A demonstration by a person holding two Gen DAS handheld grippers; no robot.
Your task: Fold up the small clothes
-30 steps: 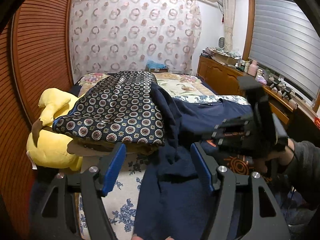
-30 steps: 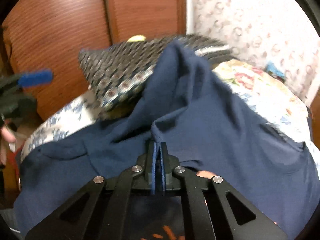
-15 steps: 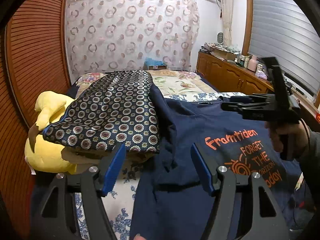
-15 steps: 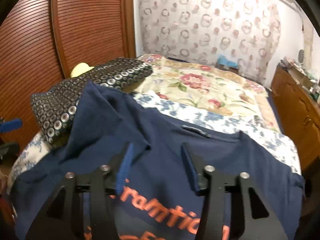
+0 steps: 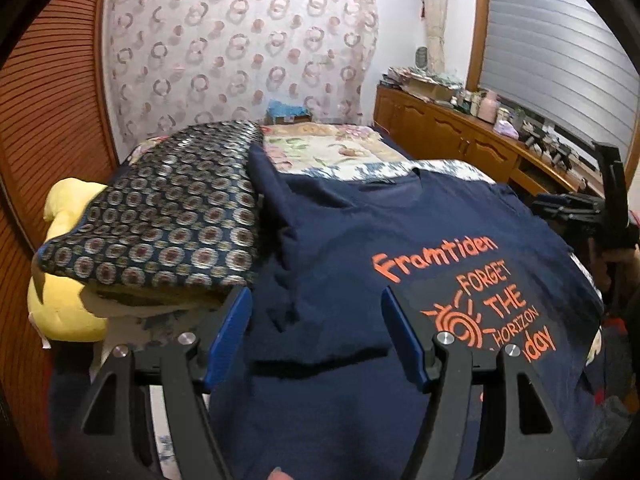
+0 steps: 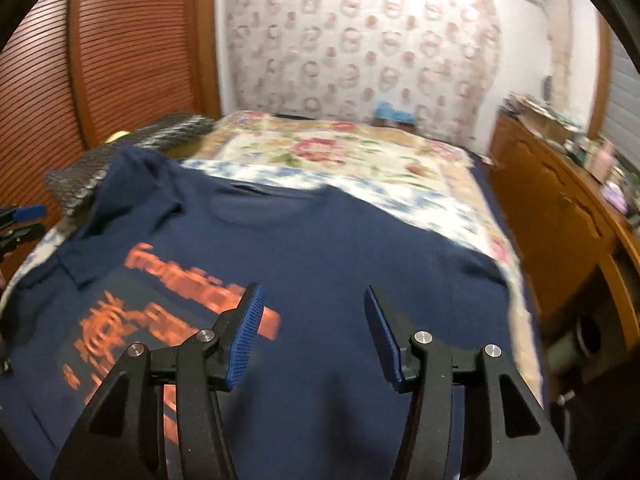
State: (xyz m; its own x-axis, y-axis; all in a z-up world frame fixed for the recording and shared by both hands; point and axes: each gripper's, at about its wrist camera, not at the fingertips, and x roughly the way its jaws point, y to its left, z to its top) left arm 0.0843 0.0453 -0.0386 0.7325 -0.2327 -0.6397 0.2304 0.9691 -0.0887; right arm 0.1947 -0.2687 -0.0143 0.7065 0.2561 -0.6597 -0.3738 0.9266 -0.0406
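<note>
On the bed: a navy blue cotton T-shirt (image 5: 360, 248) with orange print lies spread front-up over the floral quilted bedspread (image 6: 340, 152), collar at the far end.
Left sleeve: bunched up against a folded dark fabric with ring pattern (image 5: 160, 216), which rests on a yellow plush toy (image 5: 60, 304).
Left gripper (image 5: 316, 332): jaws held well apart above the shirt's near left part, gripping nothing.
Right gripper (image 6: 312, 332): jaws parted over the shirt's middle, empty.
</note>
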